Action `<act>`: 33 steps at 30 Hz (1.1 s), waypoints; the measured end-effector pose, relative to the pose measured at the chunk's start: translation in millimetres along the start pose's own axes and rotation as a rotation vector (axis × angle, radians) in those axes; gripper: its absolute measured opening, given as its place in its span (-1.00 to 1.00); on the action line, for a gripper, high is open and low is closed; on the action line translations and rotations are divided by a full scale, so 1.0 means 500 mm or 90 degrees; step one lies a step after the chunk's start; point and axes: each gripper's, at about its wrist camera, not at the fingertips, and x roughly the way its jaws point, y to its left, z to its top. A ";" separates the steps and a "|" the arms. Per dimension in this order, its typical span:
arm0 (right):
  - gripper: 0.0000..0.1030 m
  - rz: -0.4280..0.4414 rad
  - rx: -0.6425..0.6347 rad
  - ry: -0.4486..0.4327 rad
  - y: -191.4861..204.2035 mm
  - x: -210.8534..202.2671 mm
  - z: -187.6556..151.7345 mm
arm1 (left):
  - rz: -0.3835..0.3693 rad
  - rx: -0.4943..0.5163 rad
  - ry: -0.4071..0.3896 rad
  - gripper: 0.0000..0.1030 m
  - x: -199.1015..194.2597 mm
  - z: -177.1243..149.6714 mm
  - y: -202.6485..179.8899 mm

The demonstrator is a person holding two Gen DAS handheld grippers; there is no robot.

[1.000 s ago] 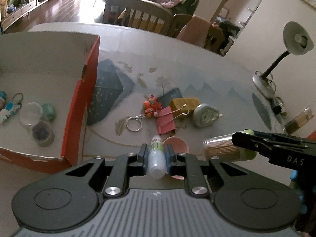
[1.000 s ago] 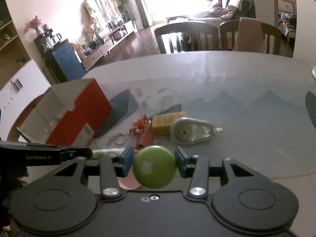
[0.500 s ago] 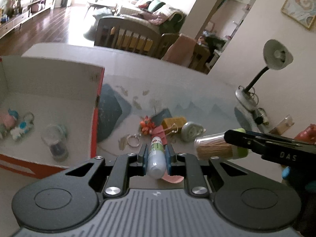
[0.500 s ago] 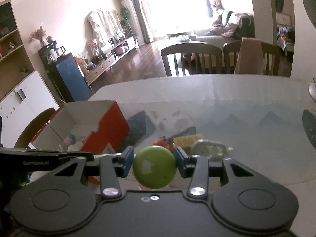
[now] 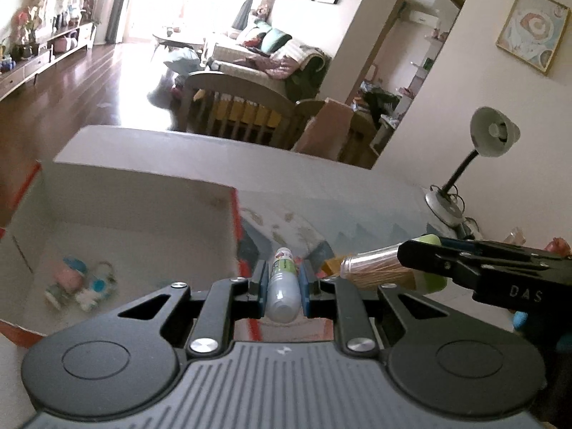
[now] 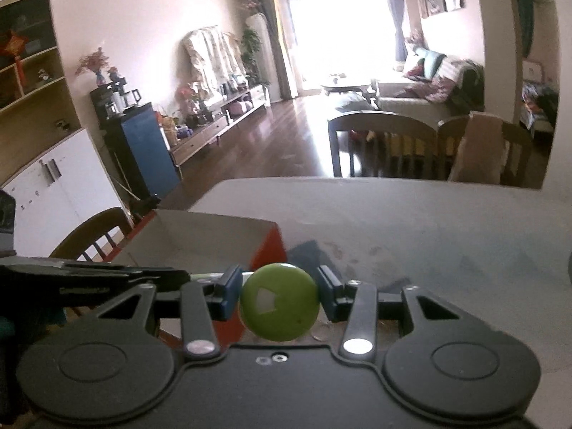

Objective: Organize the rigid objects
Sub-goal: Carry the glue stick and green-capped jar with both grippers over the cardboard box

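My left gripper (image 5: 282, 279) is shut on a small white bottle (image 5: 283, 286) with a green label, which lies along the fingers above the right wall of the orange box (image 5: 236, 228). The box has a pale inside (image 5: 143, 236) and holds blurred small keychain toys (image 5: 82, 282). Just right of it, my right gripper (image 5: 422, 262) is shut on a clear toothpick jar (image 5: 375, 268) with a green lid. In the right wrist view that green lid (image 6: 279, 302) fills the gap in the right gripper (image 6: 279, 295), with the box (image 6: 200, 236) ahead and the left gripper (image 6: 168, 279) beside it.
A grey desk lamp (image 5: 489, 136) stands at the table's far right. A yellow block (image 5: 330, 266) peeks out between the two grippers. Dining chairs (image 6: 379, 143) line the far edge of the table (image 6: 429, 221), and another chair (image 6: 93, 232) stands left of the box.
Both grippers have risen and moved left toward the box, each still holding its item. The loose things on the table have slipped out of view behind the grippers.
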 end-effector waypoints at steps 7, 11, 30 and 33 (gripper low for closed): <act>-0.14 0.008 -0.026 -0.003 0.081 0.051 0.029 | 0.018 -0.006 -0.017 -0.66 -0.035 0.031 0.084; -0.14 0.011 -0.042 0.002 0.122 0.080 0.037 | 0.031 -0.014 -0.019 -0.66 -0.049 0.039 0.134; -0.14 -0.053 -0.103 0.069 0.236 0.258 0.008 | 0.084 -0.020 0.016 -0.66 0.016 0.073 0.325; -0.14 -0.071 -0.117 0.085 0.239 0.292 0.000 | 0.082 -0.015 0.026 -0.66 0.037 0.075 0.342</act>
